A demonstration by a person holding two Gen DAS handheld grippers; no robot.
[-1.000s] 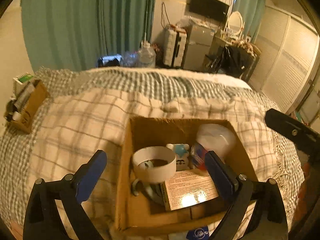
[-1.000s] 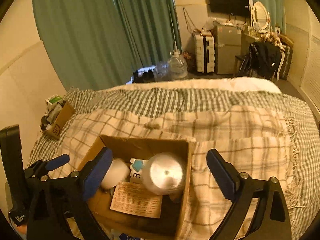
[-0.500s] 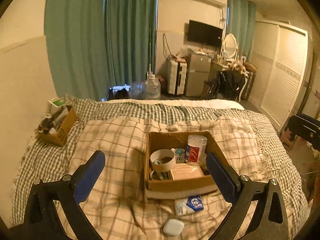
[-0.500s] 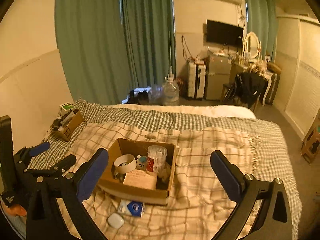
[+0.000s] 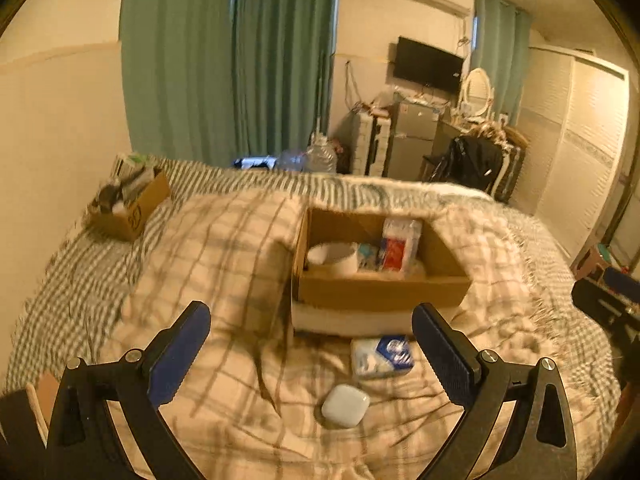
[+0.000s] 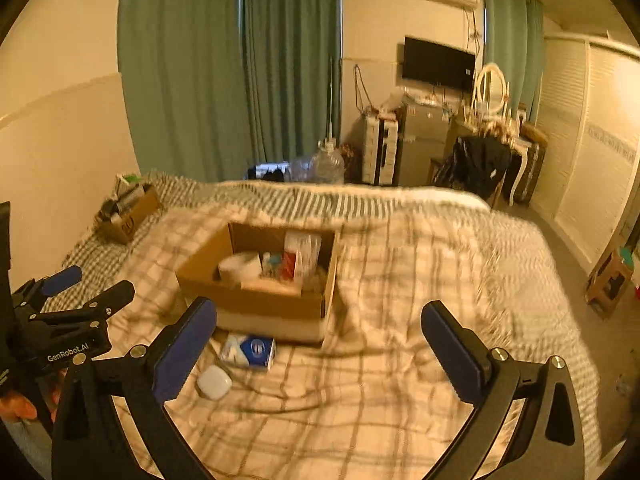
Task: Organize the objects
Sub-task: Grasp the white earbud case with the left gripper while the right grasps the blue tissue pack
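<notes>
Above the bed (image 5: 224, 264): left claw (image 5: 311, 354) and right claw (image 6: 319, 344), both spread wide, empty, level. Cardboard box (image 5: 380, 288) mid-bed; tissue pack (image 5: 382, 356) and white case (image 5: 345, 405) just before it. Since half a second ago, both claws are lower and nearer the box.
</notes>
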